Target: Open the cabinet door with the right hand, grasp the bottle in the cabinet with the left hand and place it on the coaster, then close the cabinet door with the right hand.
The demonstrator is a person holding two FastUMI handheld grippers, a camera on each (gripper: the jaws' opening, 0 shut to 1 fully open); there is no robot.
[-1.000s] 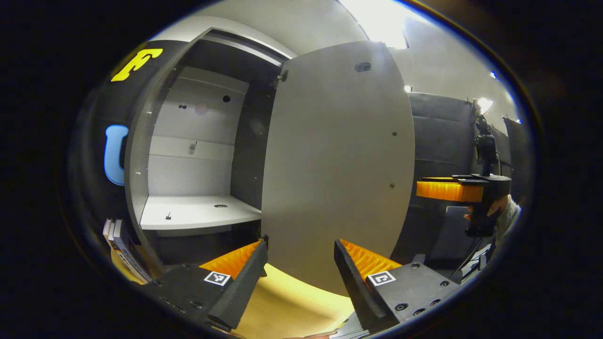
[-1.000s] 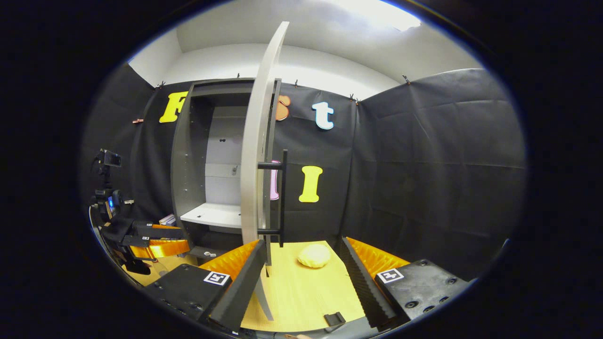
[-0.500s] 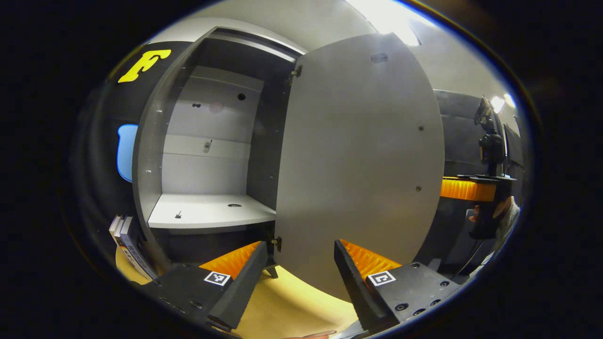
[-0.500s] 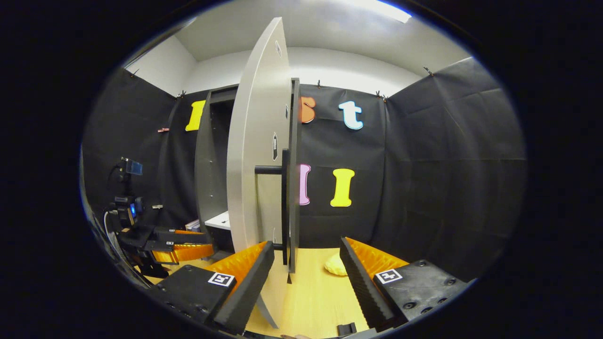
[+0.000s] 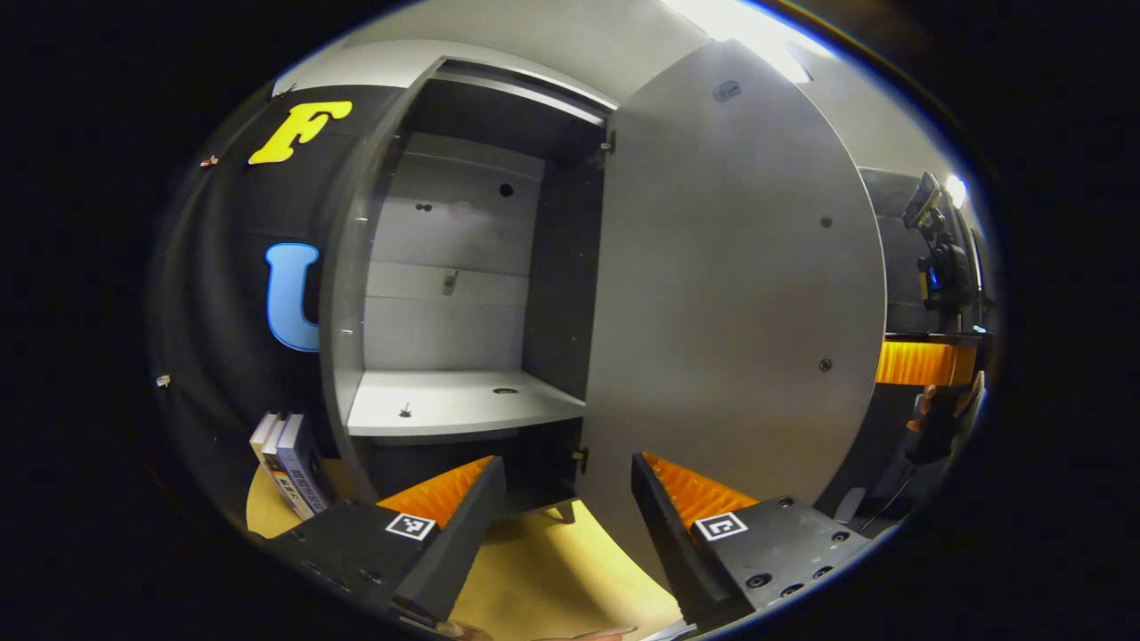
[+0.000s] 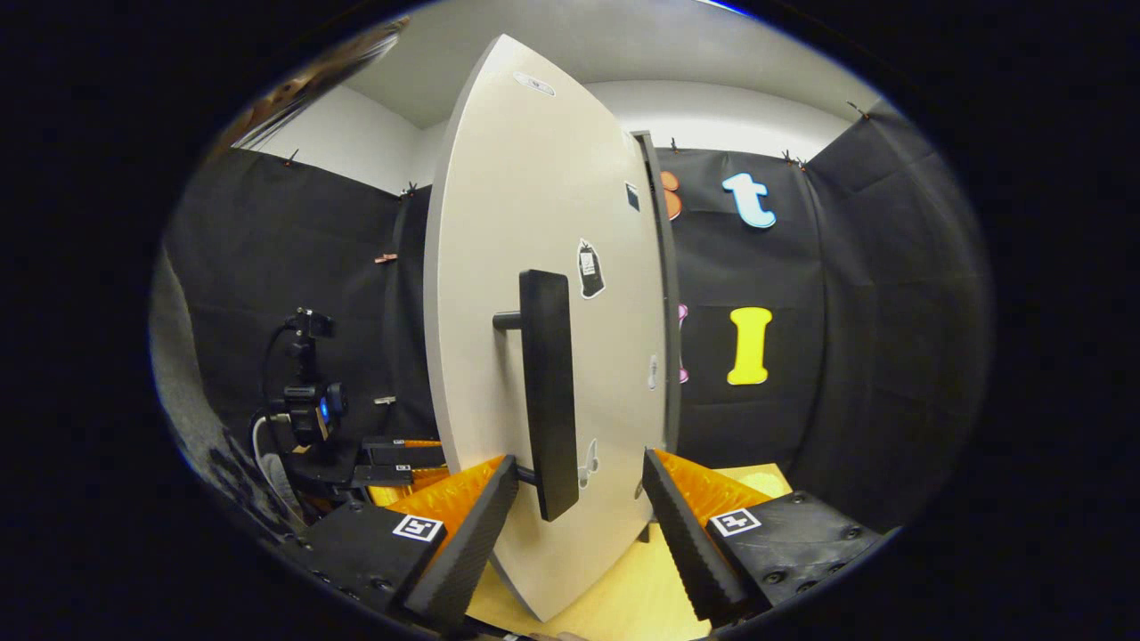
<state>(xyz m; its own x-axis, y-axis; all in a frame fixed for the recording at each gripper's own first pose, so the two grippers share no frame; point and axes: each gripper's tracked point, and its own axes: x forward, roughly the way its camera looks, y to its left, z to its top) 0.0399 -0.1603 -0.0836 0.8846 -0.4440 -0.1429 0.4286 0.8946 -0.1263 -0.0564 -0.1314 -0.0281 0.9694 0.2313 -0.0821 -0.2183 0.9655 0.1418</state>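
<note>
Right gripper [image 6: 579, 525] jaws spread, door handle [image 6: 547, 392] between them, seemingly untouched, left gripper [image 5: 568, 525] jaws spread, empty

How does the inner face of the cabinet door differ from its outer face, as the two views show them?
The inner face, in the left gripper view, is plain grey with a few small screw points and carries no handle. The outer face, in the right gripper view, looks paler, bears small stickers and carries a dark bar handle, which stands between the open fingers of the right tongs. Both faces are flat, smooth panels of one open door.
</note>
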